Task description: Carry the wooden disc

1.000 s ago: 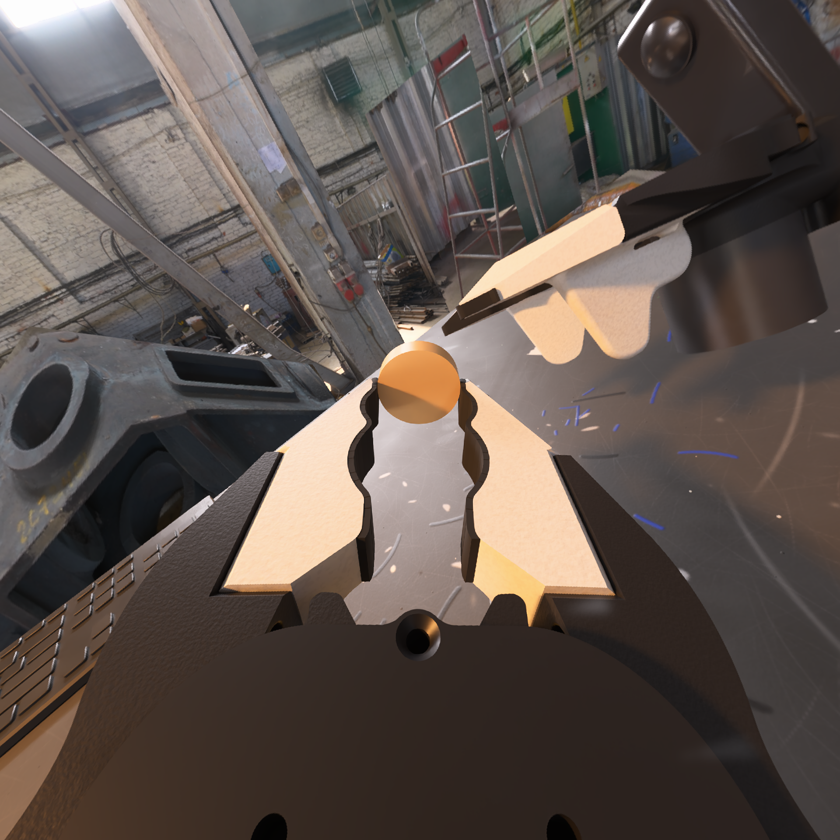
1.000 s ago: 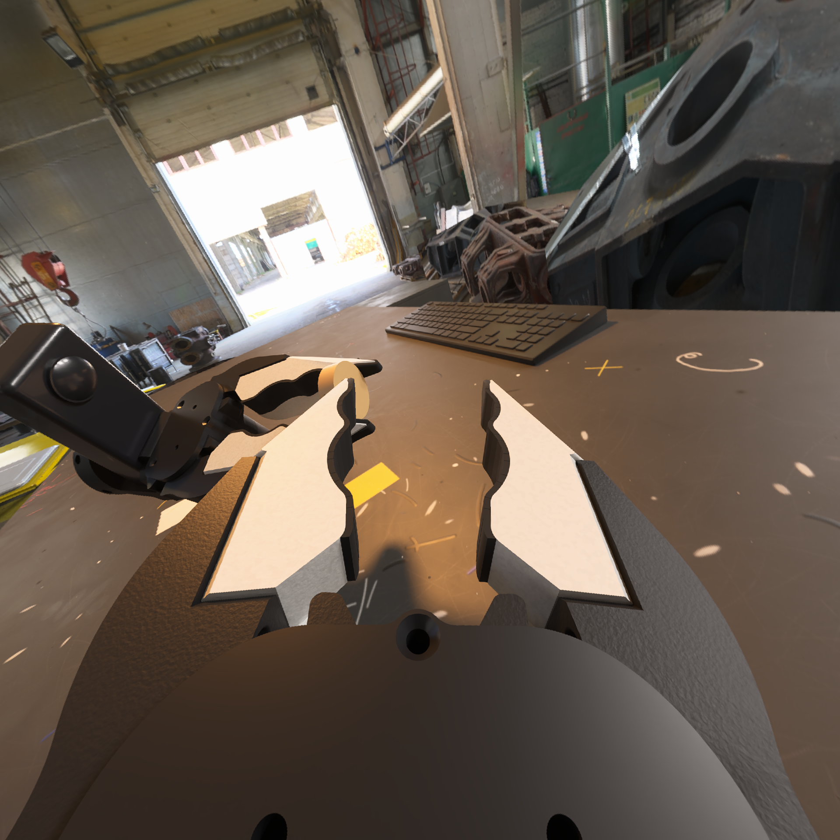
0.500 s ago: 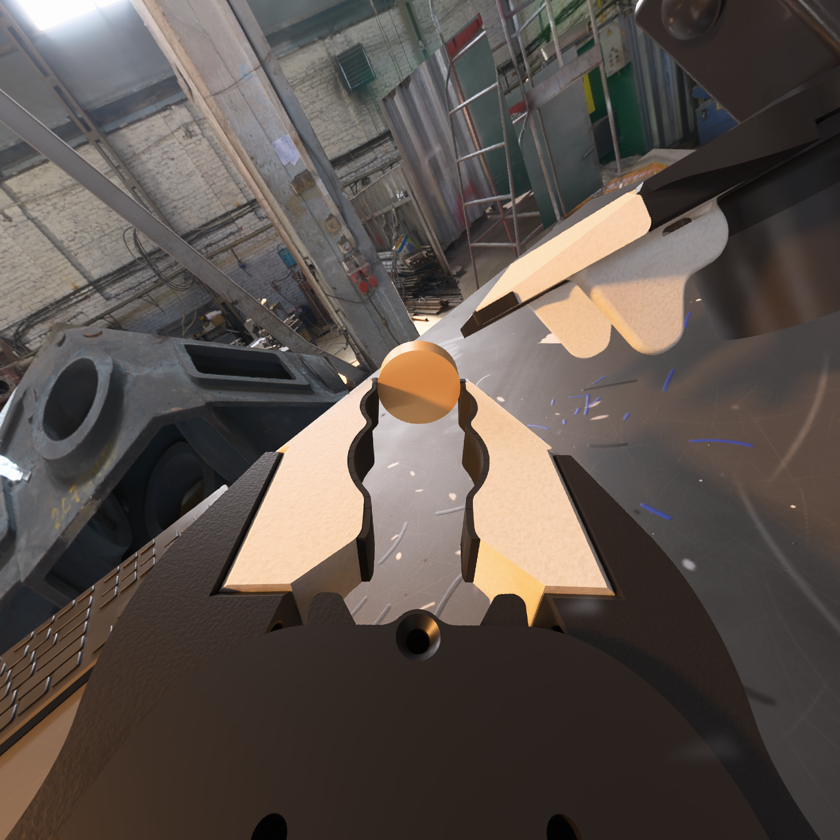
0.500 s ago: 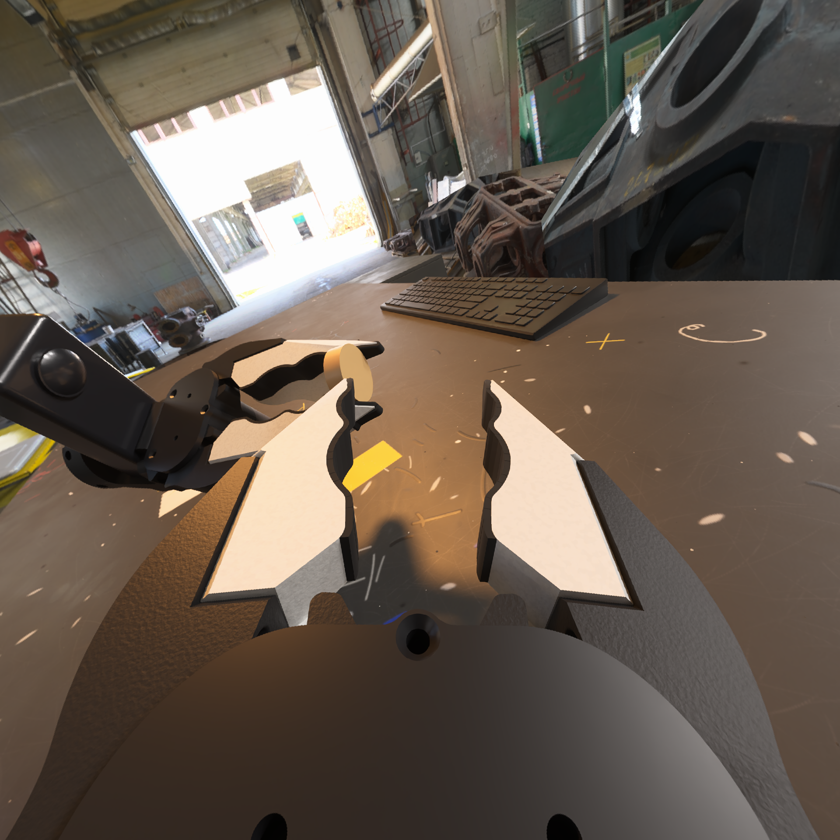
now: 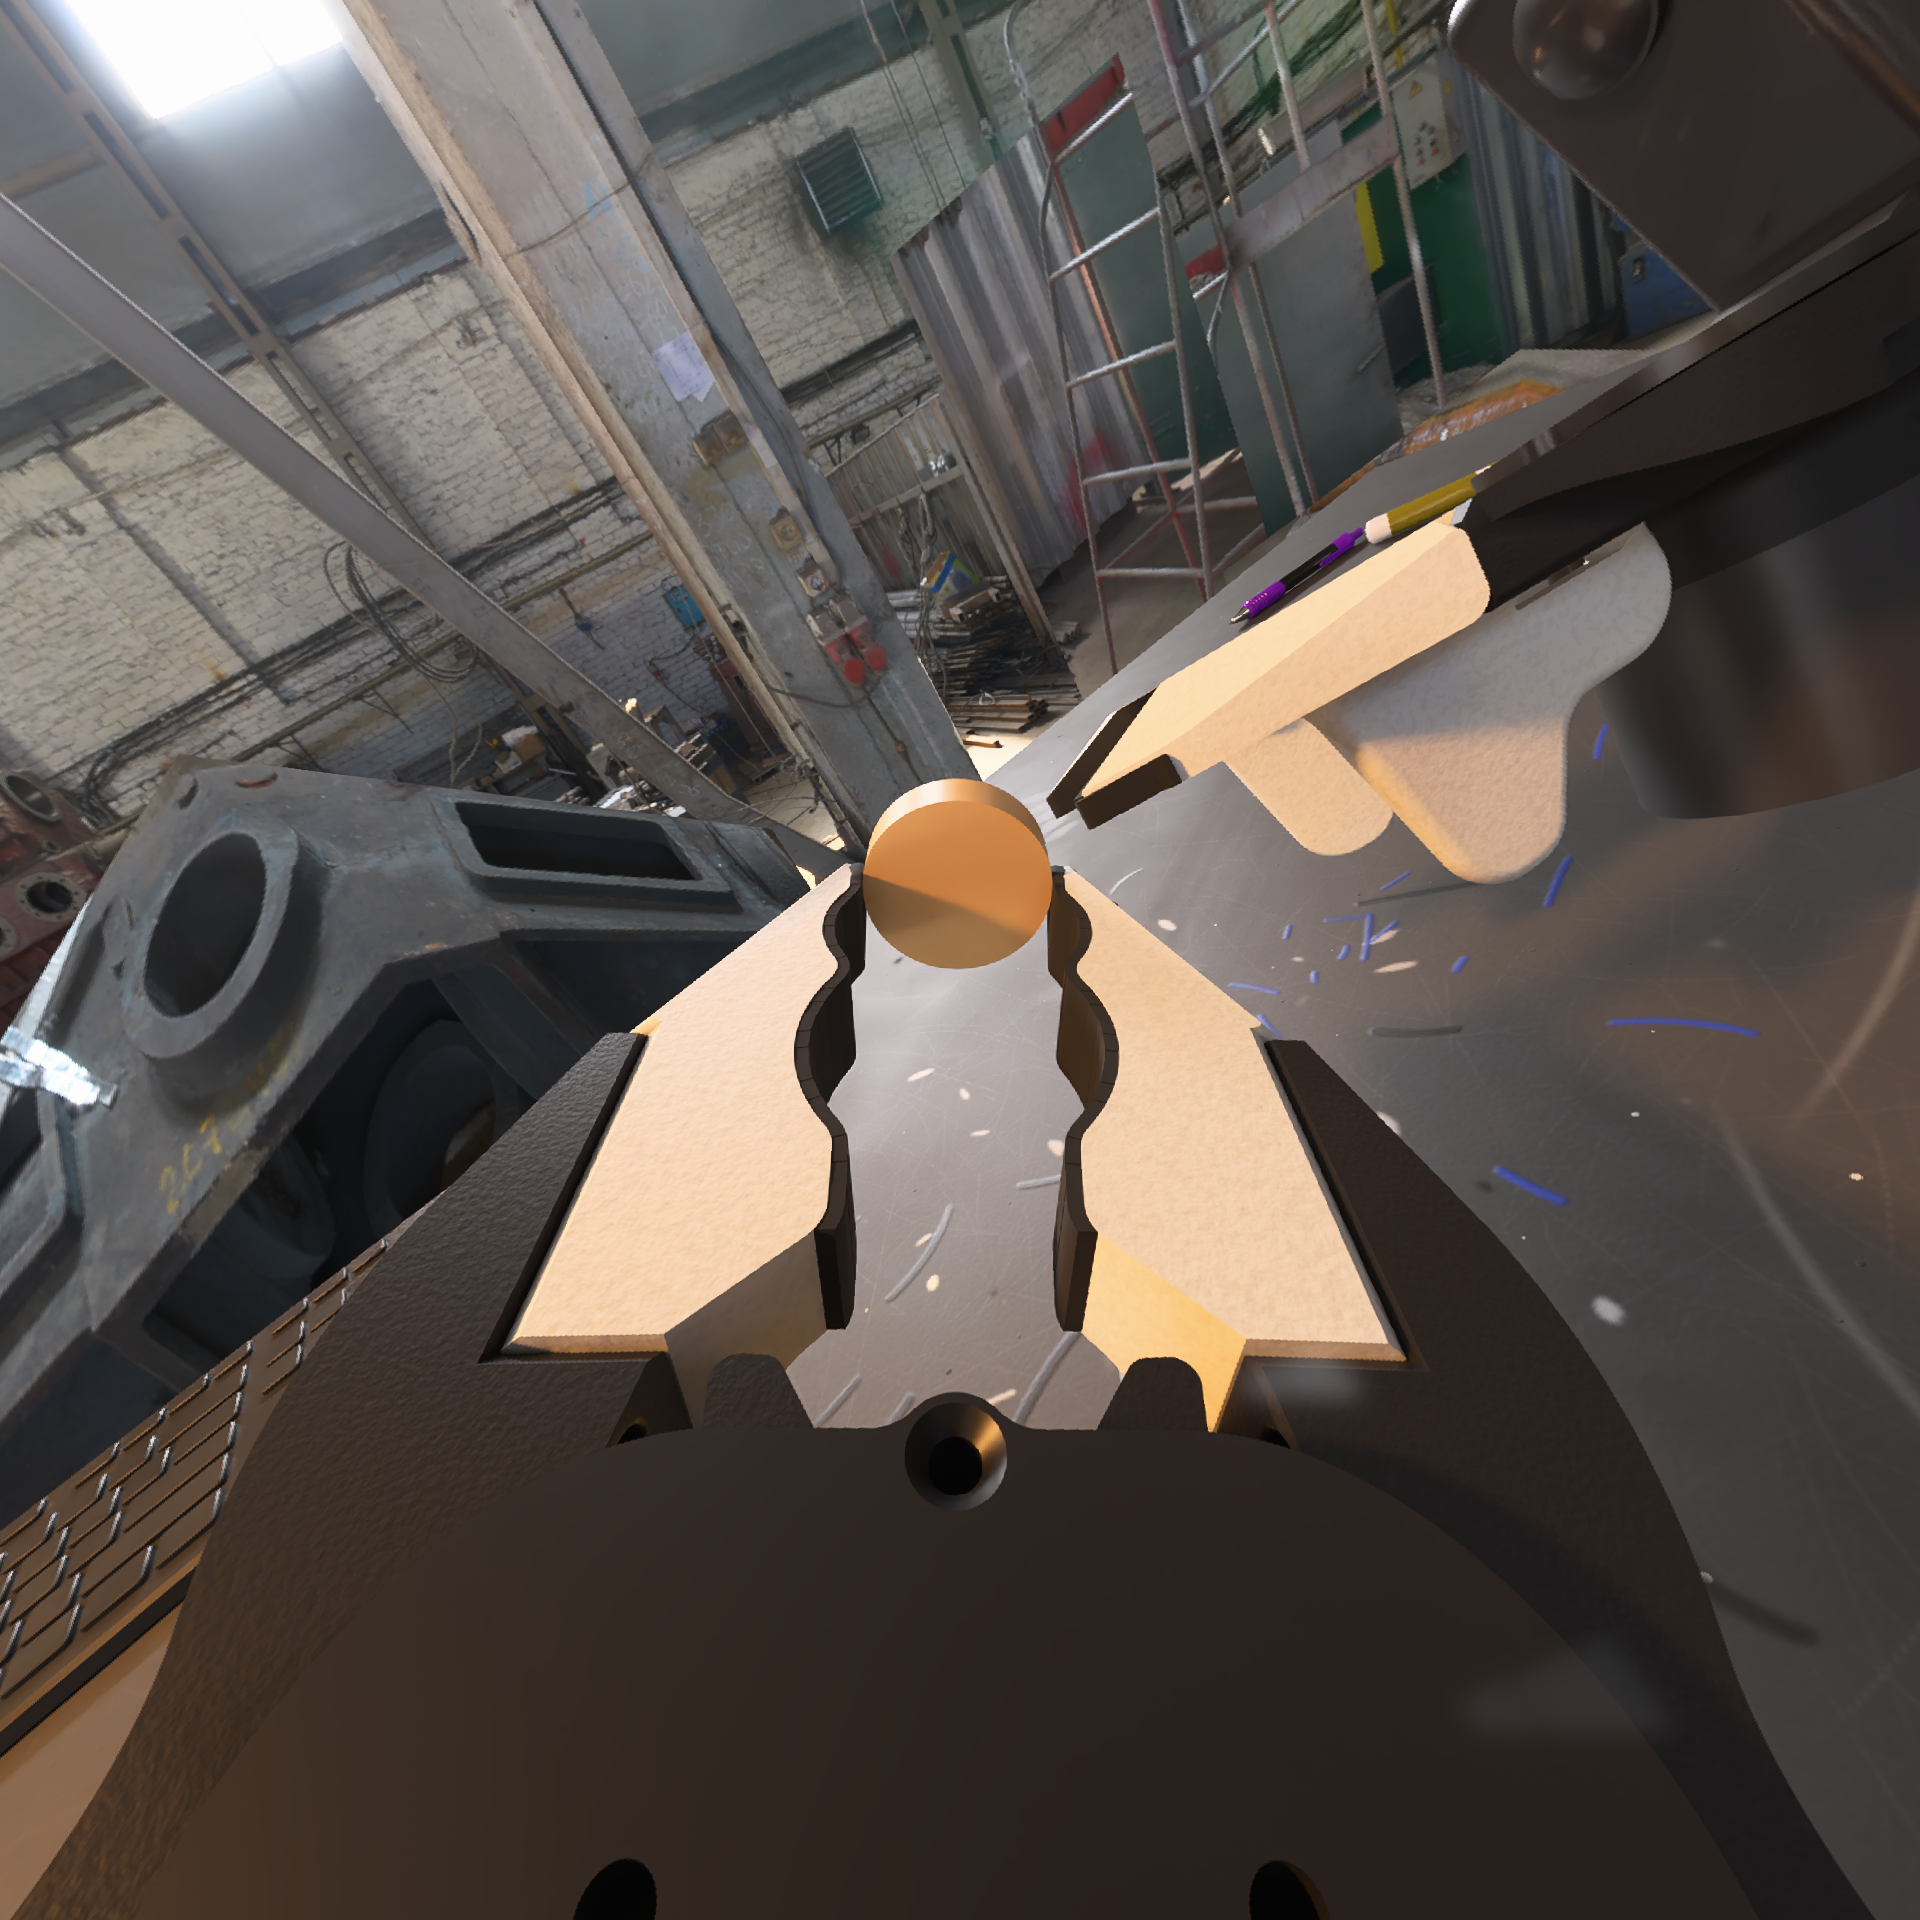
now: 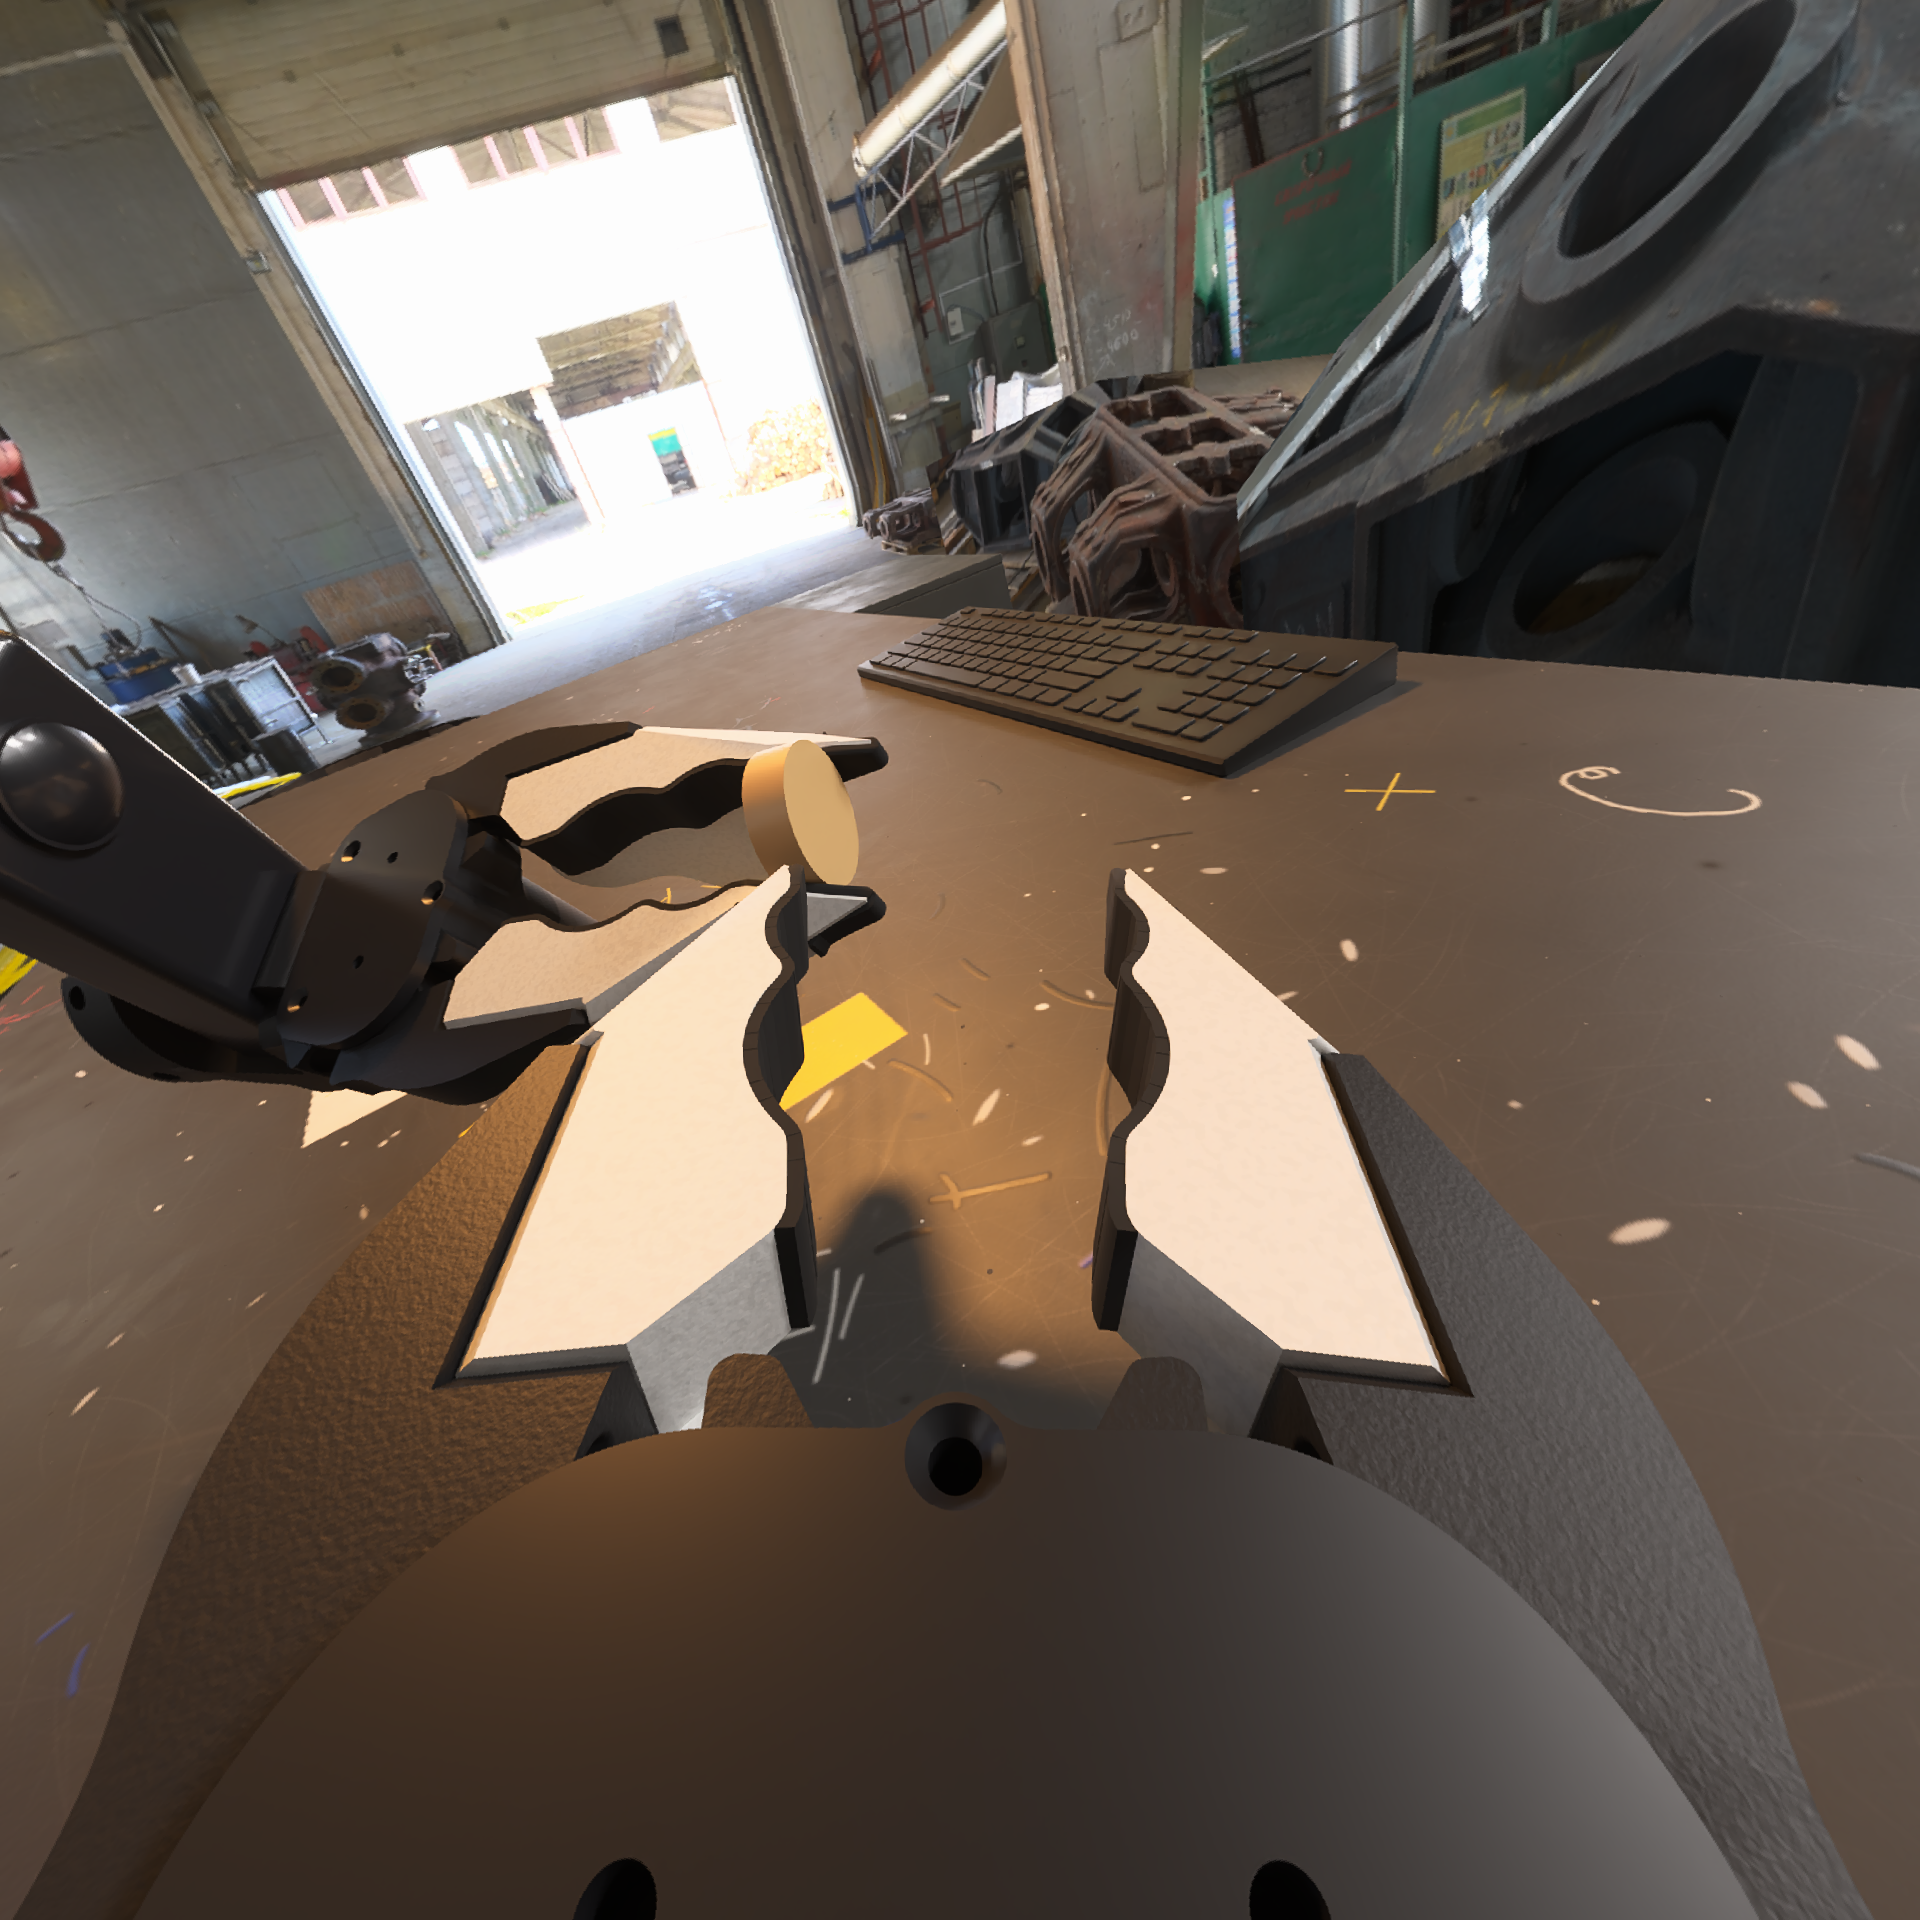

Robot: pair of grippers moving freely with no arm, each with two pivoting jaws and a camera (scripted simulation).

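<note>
My left gripper (image 5: 956,888) is shut on the wooden disc (image 5: 956,883), a small round tan puck pinched on edge between the fingertips and held above the dark table (image 5: 1558,1195). In the right wrist view the left gripper (image 6: 810,821) shows at the left, tilted, with the disc (image 6: 805,816) at its tips. My right gripper (image 6: 956,894) is open and empty, just right of the disc, over the table (image 6: 1455,1039). It also shows at the upper right of the left wrist view (image 5: 1122,779).
A black keyboard (image 6: 1132,681) lies at the far side of the table, also at the lower left of the left wrist view (image 5: 114,1486). A pen (image 5: 1340,556) lies far off. A yellow patch (image 6: 842,1039) marks the table. Big machinery (image 6: 1610,416) stands behind.
The left gripper has lifted and tilted a little with the disc held. The right gripper has drawn back slightly, and a pen has come into the left wrist view.
</note>
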